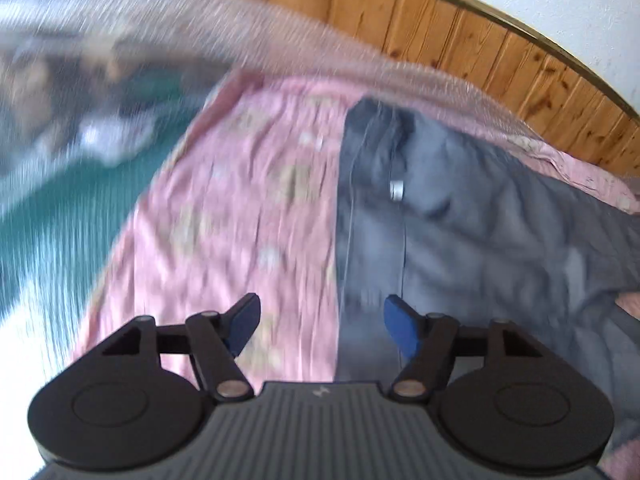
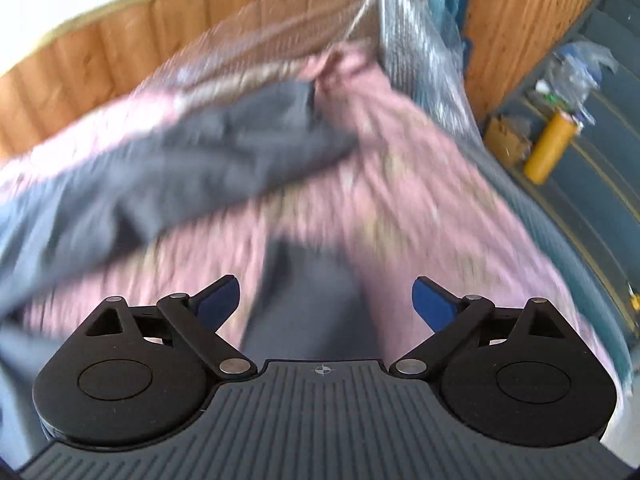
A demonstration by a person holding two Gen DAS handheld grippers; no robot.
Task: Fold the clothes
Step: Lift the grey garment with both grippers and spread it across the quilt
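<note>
Both your tongs are spread wide with nothing in them. Your left tongs hover right over the near edge of the grey garment, which lies spread on the pink floral sheet with its far end up toward the wood-panelled wall. Your right tongs hang above a grey strip of that same garment, the rest stretching off across the sheet. Both views are pretty blurry.
</note>
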